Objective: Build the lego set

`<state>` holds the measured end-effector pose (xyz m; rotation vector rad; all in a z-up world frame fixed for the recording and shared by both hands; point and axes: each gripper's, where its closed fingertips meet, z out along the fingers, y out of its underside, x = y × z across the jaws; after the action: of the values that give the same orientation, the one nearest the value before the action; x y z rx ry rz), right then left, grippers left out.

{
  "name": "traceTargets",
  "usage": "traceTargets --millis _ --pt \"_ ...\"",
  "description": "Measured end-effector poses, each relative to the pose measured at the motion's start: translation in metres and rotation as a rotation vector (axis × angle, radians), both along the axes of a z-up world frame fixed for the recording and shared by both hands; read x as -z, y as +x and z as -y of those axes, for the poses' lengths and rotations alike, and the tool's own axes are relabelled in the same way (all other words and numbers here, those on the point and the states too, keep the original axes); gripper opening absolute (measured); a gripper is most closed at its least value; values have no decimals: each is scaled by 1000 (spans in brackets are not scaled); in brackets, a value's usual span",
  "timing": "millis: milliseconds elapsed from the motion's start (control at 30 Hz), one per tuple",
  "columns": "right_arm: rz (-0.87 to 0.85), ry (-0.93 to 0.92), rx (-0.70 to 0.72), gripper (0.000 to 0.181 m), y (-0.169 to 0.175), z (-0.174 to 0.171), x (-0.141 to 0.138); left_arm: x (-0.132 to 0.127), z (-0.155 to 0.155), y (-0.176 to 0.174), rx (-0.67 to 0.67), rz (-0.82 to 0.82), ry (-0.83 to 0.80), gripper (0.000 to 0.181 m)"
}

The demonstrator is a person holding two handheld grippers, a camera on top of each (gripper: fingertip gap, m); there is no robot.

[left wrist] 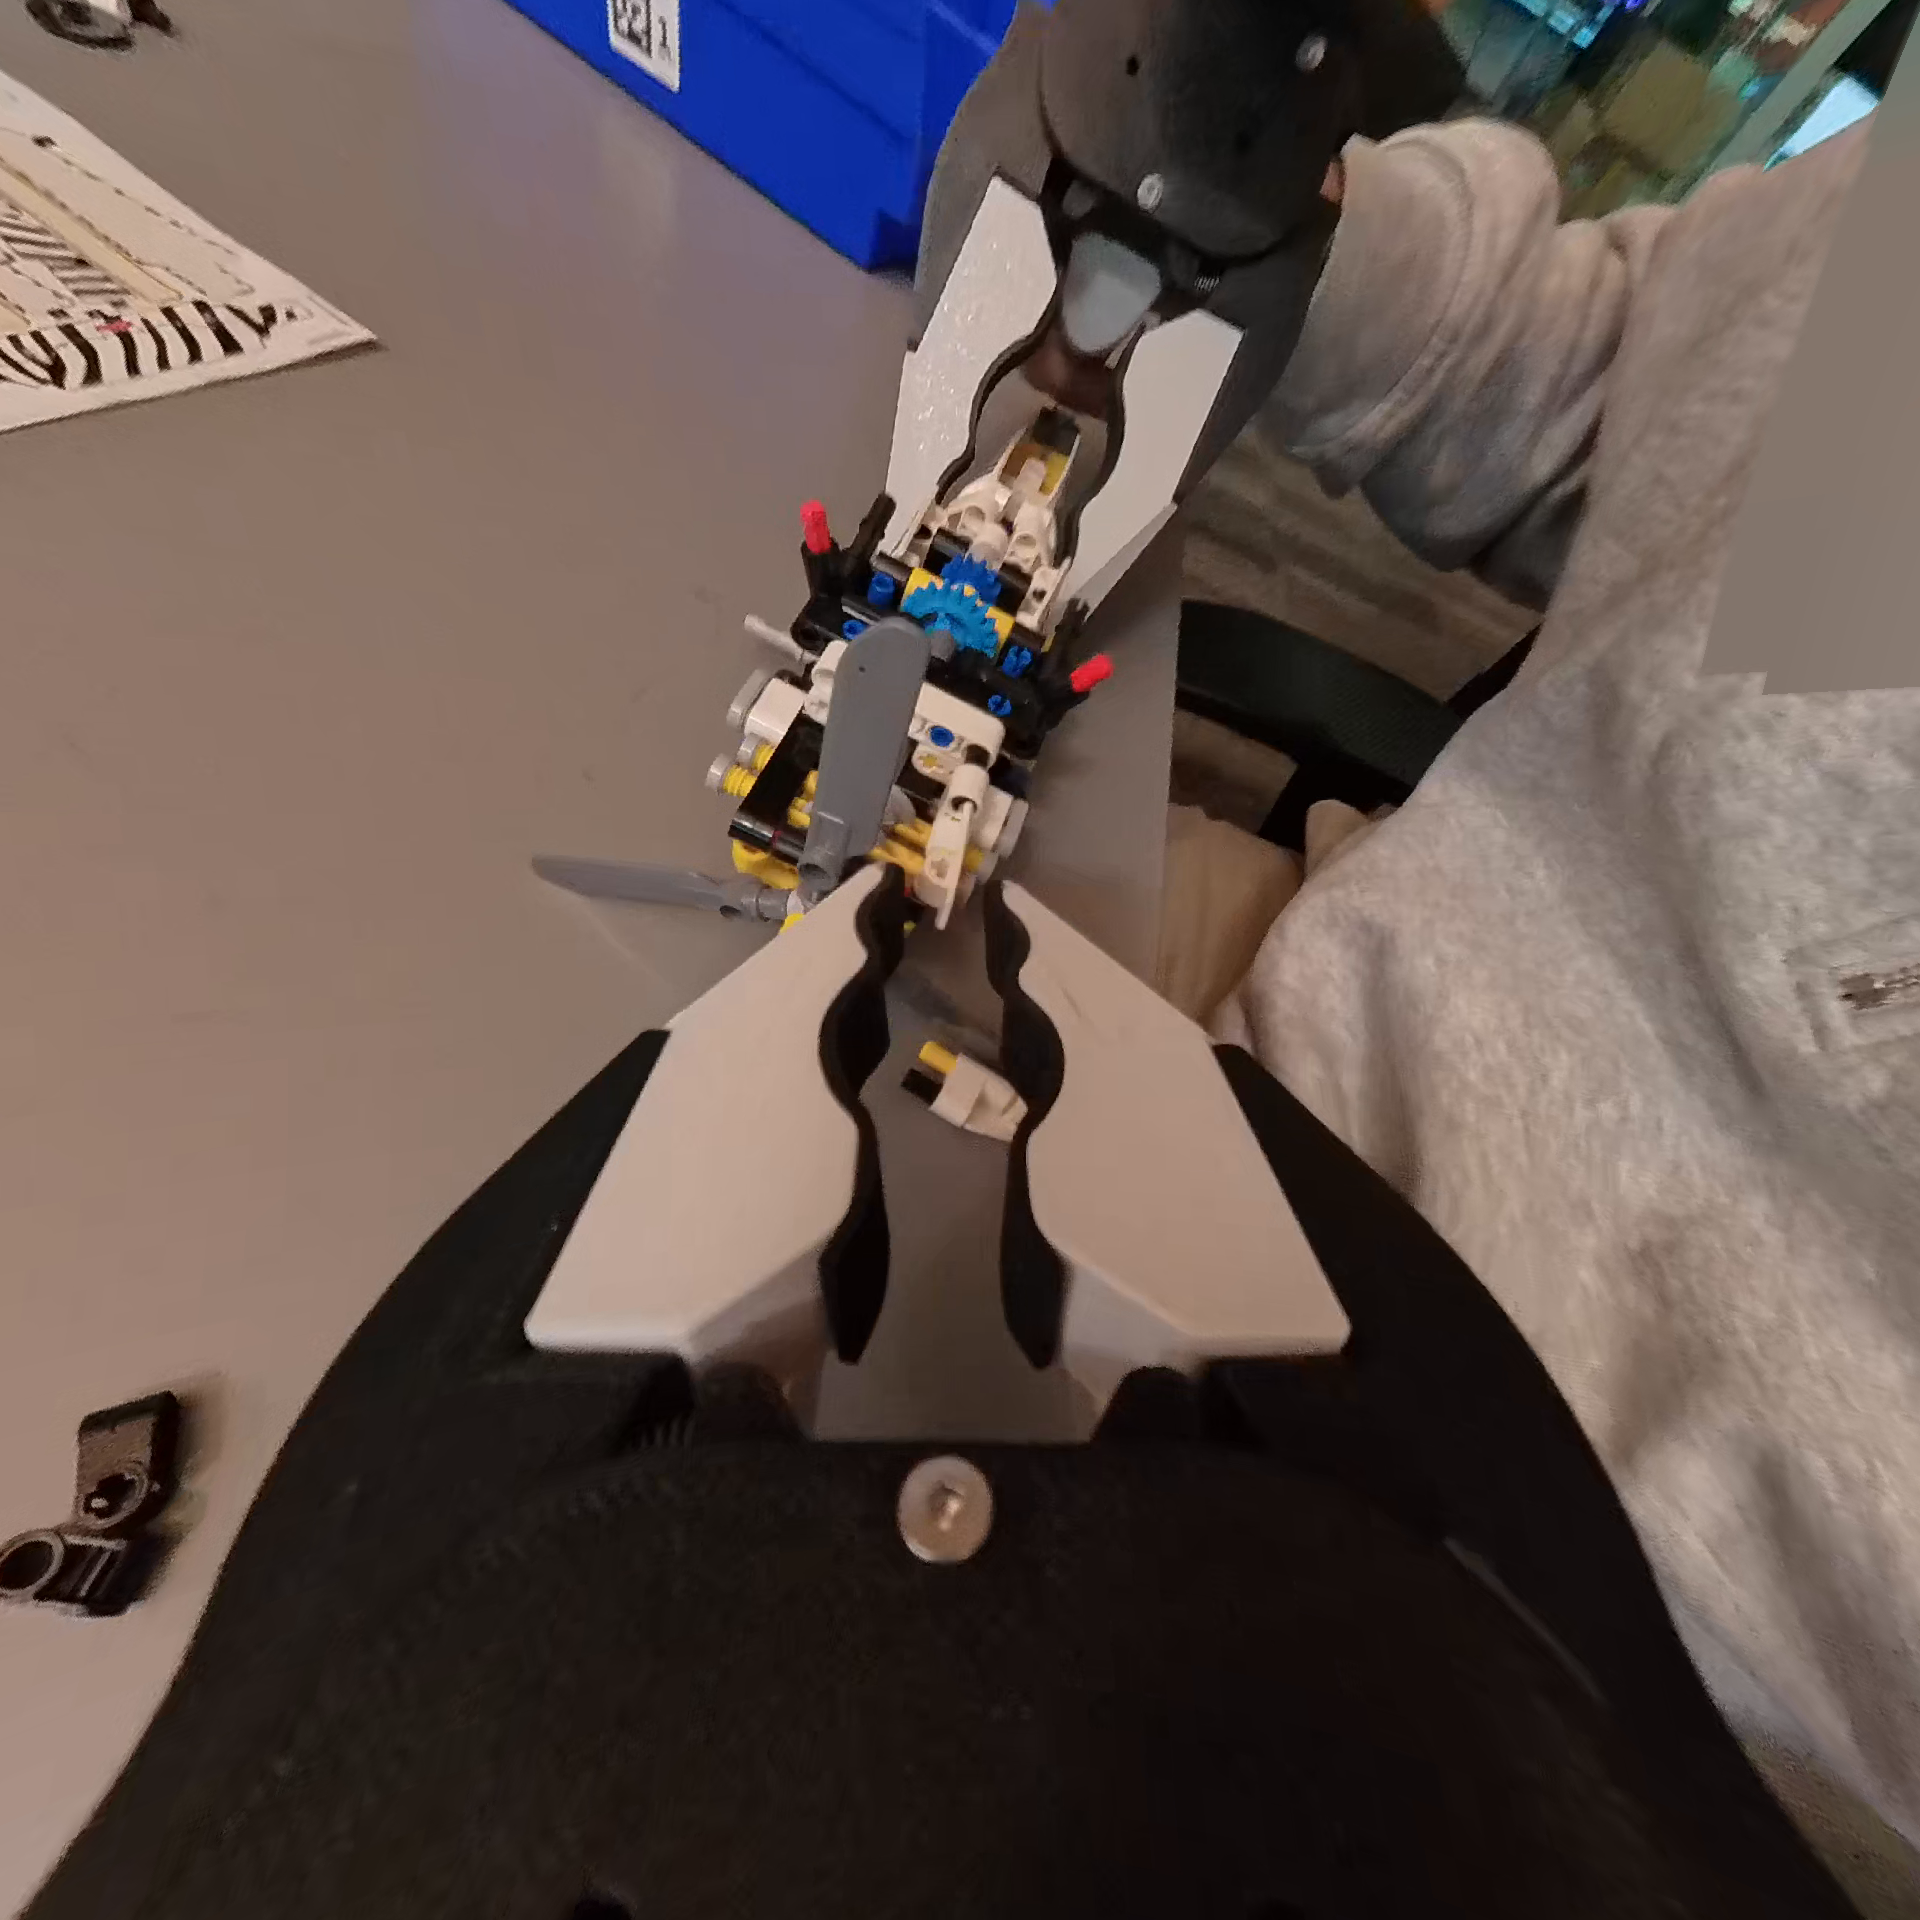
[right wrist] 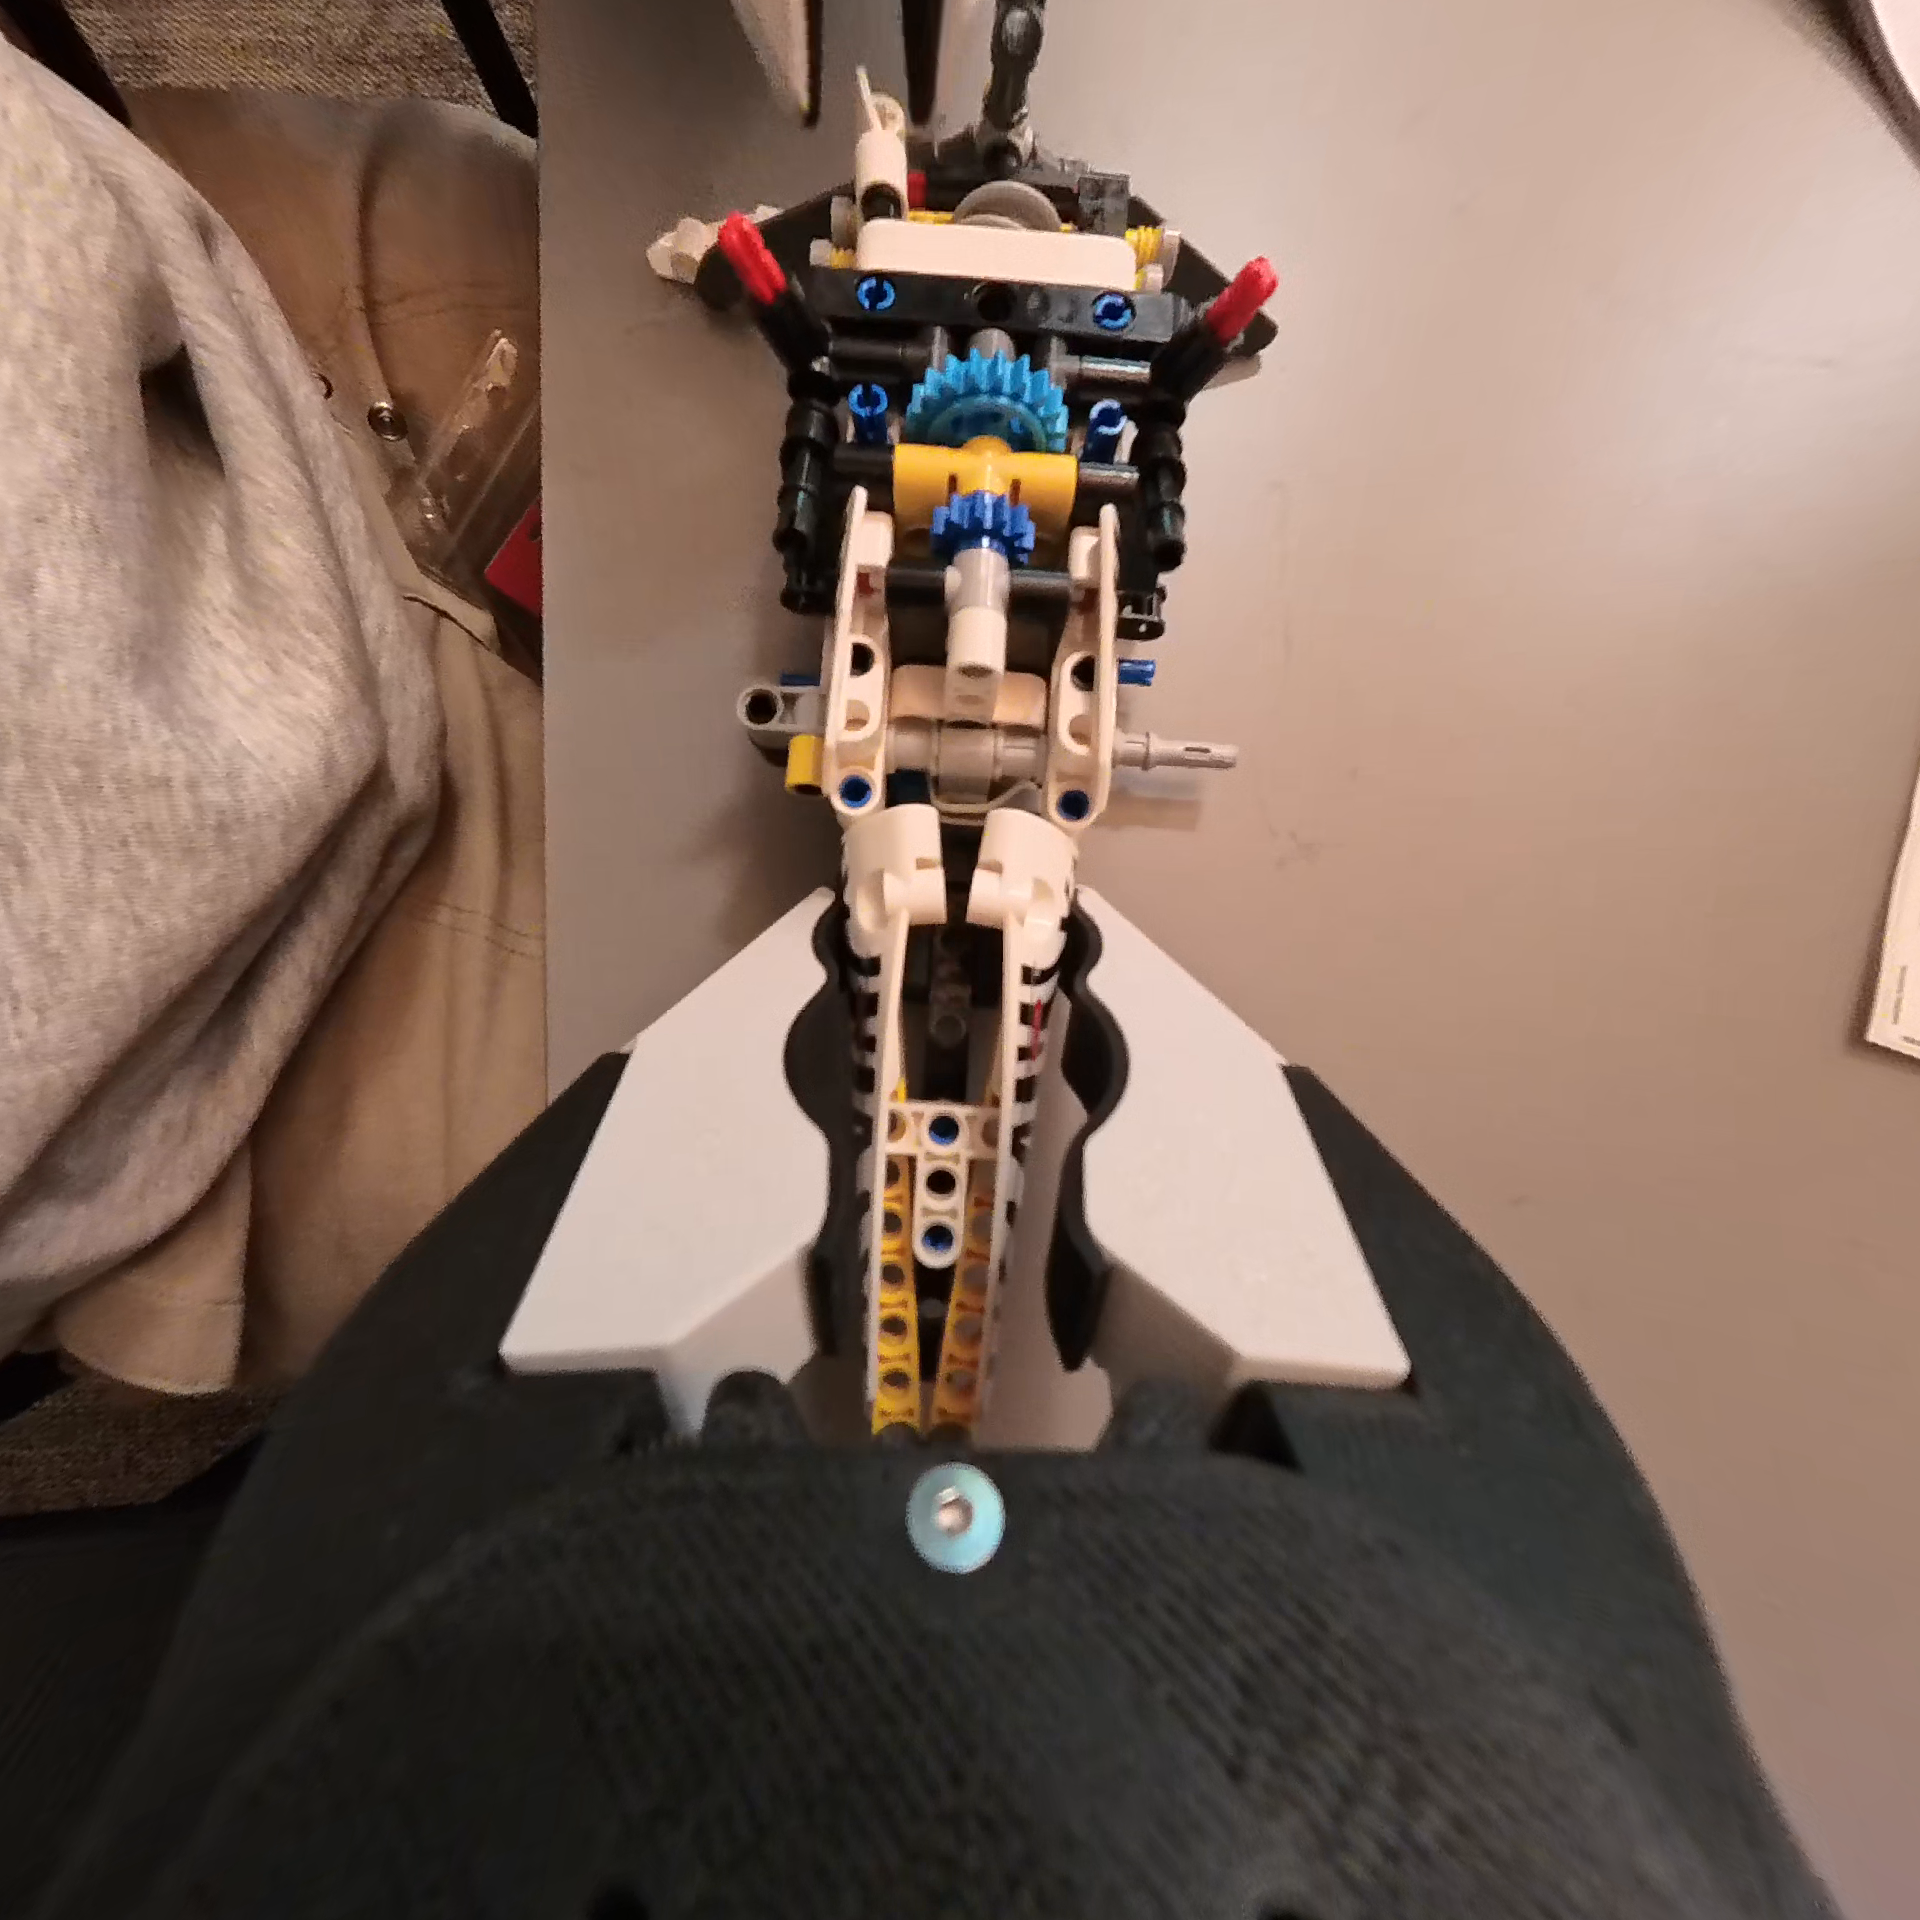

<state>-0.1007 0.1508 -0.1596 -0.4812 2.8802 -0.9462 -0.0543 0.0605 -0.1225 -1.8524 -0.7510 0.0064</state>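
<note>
right gripper [right wrist: 961,914] clamps the lego model's [right wrist: 977,582] tail, steadying it; left gripper [left wrist: 940,894], jaws parted, possibly touching its grey rotor blade [left wrist: 868,748].

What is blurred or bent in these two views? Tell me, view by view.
Left wrist view: the lego model is fairly sharp, the black connector pieces at the lower left corner are smeared, and the blue bin leans from wide-angle bend. Right wrist view: the model's gears are crisp, the right gripper body near the lens is soft, and the table edge curves slightly.
</note>
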Motion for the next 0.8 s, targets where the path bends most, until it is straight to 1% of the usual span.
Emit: traceTargets --millis 167,267,567,800 --pt "-4 0 -9 37 0 0 0 2 -3 1 26 15 -6 12" --pt "-5 0 -14 37 0 0 0 4 -3 0 26 25 -14 6" --pt "12 4 -27 37 0 0 0 4 -3 1 43 11 -20 5" --pt "0 33 -64 37 -2 1 0 3 -4 2 68 30 -4 5"
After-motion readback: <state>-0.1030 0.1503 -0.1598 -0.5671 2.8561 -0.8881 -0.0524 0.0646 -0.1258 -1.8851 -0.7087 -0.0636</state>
